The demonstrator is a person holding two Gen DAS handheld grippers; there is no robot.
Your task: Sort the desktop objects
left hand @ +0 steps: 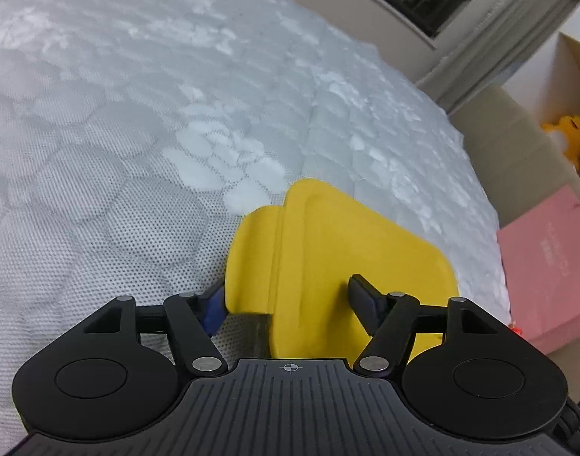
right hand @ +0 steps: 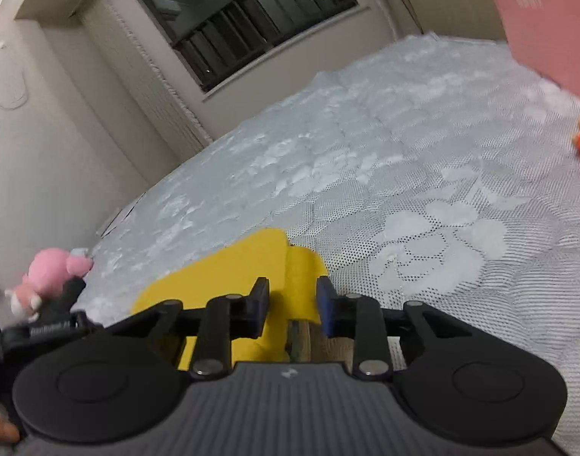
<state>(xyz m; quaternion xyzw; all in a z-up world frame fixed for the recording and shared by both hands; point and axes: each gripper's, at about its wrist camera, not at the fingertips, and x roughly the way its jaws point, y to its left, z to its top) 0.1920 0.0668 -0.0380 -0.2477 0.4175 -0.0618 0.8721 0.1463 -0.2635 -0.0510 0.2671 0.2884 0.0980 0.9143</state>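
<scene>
2 grippers, left (left hand: 290, 300) and right (right hand: 293, 306), straddle 1 yellow pad (left hand: 327, 243).

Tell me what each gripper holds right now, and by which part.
Both straddle the yellow pouch at its near end. Left gripper: jaws wide, pads clear, nothing held. Right gripper: jaws stand around its flap; a hold cannot be told.

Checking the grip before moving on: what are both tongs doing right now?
Left tongs: open, astride the yellow item.
Right tongs: astride the yellow item, grip cannot be told.
</scene>
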